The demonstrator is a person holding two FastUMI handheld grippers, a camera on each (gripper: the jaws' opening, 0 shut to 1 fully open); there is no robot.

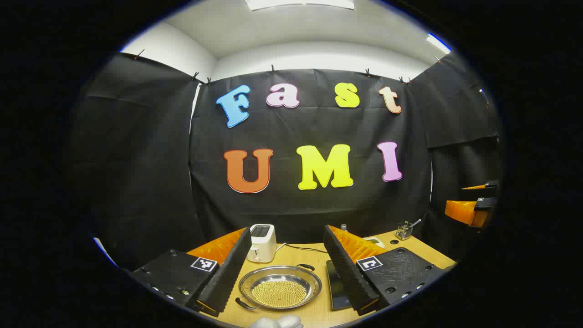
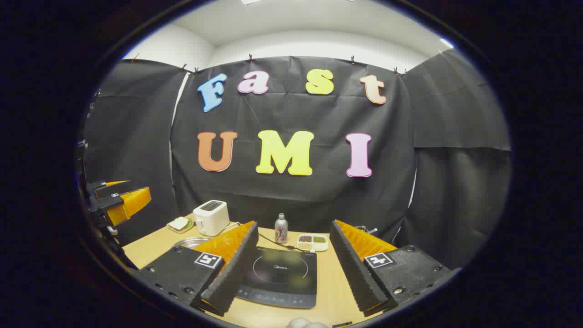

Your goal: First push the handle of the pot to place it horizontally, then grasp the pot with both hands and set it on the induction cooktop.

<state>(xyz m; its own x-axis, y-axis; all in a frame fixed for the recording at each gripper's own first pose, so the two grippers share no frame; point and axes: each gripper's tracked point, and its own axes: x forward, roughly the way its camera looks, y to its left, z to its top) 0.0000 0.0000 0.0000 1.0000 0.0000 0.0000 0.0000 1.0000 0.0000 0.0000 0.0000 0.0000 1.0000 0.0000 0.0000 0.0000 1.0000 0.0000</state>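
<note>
I hold the left gripper [image 1: 284,273] above the near edge of the table [image 1: 314,314], jaws spread wide and empty, with the pot [image 1: 280,288] framed between them. The pot is a shallow steel pan loaded with small yellow beads; it rests on the table left of the induction cooktop [image 1: 338,289], and its two loop handles sit on a diagonal, one at the near left and one at the far right. I judge the handle push not yet done, since that diagonal must be turned level before a two-sided grasp is possible. The right gripper [image 2: 291,269] is likewise released and holds nothing; I keep it aimed over the induction cooktop [image 2: 280,275], the drop zone, with the pot rim [image 2: 189,241] just visible to its left. A white toaster [image 1: 262,242] stands behind the pot, and a small bottle [image 2: 281,228] and a divided dish of grains [image 2: 312,242] stand behind the cooktop, its power cord trailing between them. The table is light wood; black cloth encloses the booth under a white ceiling with light panels.
</note>
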